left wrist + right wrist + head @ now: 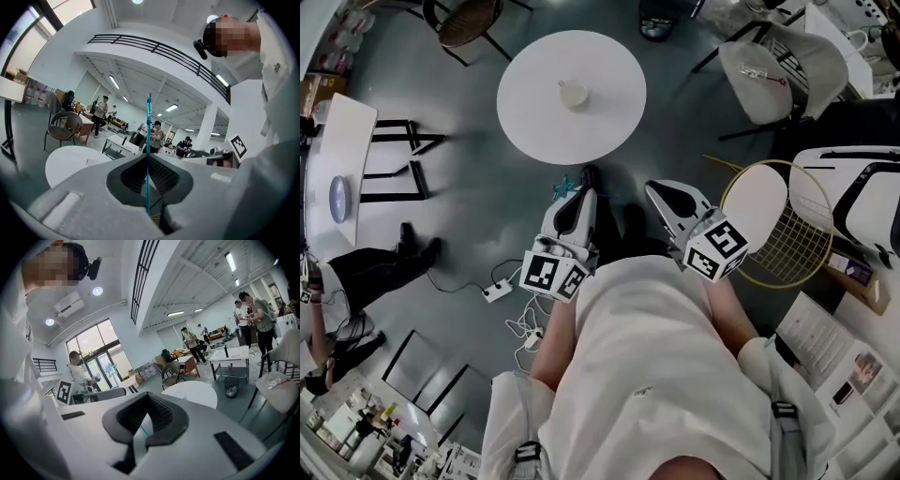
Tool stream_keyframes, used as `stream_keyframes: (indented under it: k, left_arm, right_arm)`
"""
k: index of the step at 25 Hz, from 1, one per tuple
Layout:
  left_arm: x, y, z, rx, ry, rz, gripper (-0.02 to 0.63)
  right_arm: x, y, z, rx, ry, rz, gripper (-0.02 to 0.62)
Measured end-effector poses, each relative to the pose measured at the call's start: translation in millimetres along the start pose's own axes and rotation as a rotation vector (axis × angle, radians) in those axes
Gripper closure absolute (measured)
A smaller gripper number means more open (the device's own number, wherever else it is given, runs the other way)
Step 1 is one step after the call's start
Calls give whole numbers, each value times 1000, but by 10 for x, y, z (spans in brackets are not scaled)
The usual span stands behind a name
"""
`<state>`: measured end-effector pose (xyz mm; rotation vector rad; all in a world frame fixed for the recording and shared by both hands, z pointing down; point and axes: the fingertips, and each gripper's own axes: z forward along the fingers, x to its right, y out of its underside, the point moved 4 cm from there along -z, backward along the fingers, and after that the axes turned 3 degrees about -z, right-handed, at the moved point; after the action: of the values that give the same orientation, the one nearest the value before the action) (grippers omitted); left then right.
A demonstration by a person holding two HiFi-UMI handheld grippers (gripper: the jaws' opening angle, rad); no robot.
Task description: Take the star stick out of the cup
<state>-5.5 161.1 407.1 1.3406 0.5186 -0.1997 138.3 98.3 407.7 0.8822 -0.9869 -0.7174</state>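
- star stick (148, 136): translucent teal along the whole shaft
- left gripper (148, 159): white shell; pads (132, 176) dark grey, ribbed
- right gripper (149, 397): white shell, with the same dark grey ribbing
- marker cubes (553, 274): white faces with black square patterns
- round table (534, 117): plain white
- cup (573, 94): cream
- floor (469, 187): dark grey
- racket (799, 242): yellow frame, pale strings
- person's top (656, 356): white
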Motion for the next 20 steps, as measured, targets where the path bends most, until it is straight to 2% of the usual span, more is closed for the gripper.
stream_keyframes:
  k: [2,5,12,20]
  left_arm:
    - [91,68,-129,16,-20,-22,591]
    - [195,81,-295,31,-44,-13,591]
    - [296,-16,-607,98,-127,-10,591]
    - [301,-231,-784,143,-134,-1,591]
  right_arm:
    - [-17,121,-50,-18,-22,11,588]
    - [-83,239,-60,-30,-64,20,588]
    - [-298,133,-102,-9,-151,-22,588]
    - [-382,-71,-224,51,-144,-75,588]
